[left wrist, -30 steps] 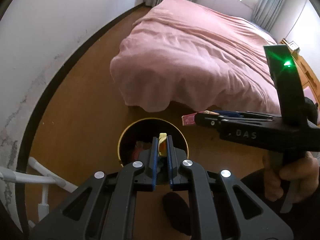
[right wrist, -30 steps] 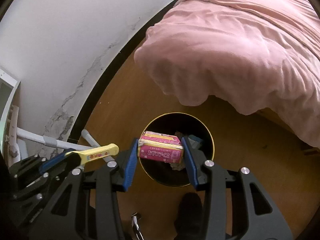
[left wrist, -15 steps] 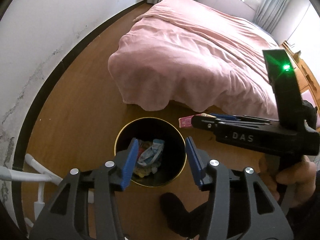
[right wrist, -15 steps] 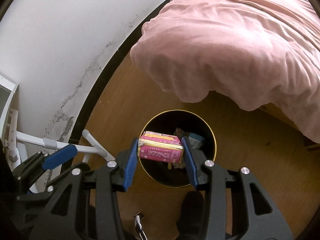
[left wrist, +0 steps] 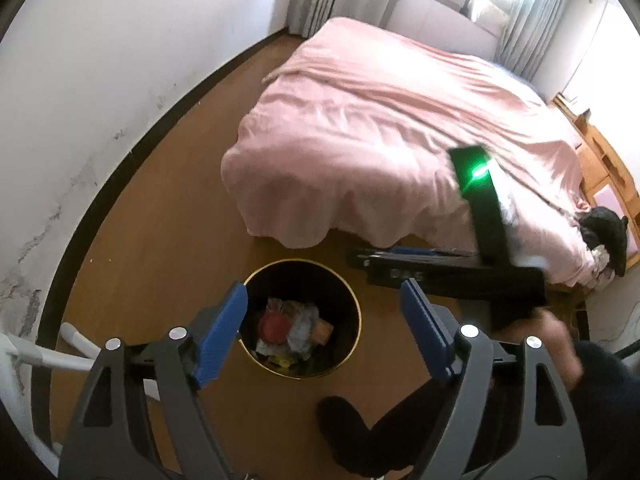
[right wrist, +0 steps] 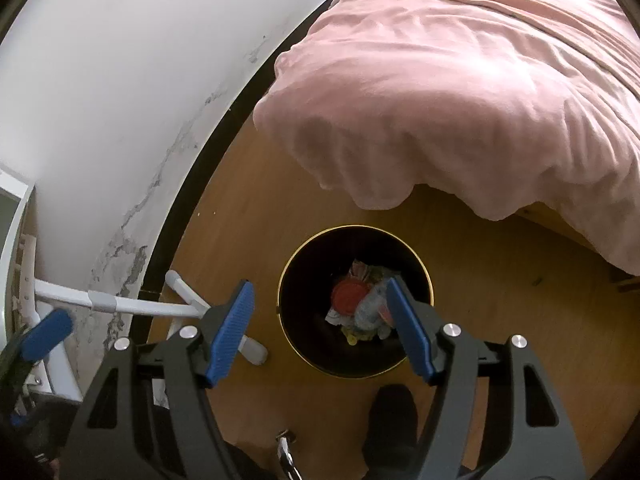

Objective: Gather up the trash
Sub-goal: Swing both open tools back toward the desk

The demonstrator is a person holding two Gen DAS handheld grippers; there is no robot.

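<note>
A black trash bin with a gold rim [left wrist: 352, 300] [right wrist: 424, 268] stands on the wood floor by the bed's corner. Inside lie a red round lid [left wrist: 274, 326] [right wrist: 350, 294] and crumpled wrappers [left wrist: 304, 330]. My left gripper [left wrist: 324, 332] hangs above the bin, its jaws opening with nothing between them. My right gripper [right wrist: 320, 332] is also above the bin, jaws opening and empty. In the left wrist view the right gripper [left wrist: 356, 254] reaches in from the right, blurred. I cannot pick out the pink box among the trash.
A bed with a pink cover [left wrist: 380, 140] [right wrist: 460, 92] fills the far side. White wall and dark skirting [right wrist: 208, 152] run on the left, with a white tube frame [right wrist: 120, 304] at its foot. A person's dark-socked foot [left wrist: 344, 420] [right wrist: 392, 412] stands just before the bin.
The left gripper let go of the yellow piece, opened wide and rose. The right gripper opened and the pink box left its jaws, dropping out of sight towards the bin.
</note>
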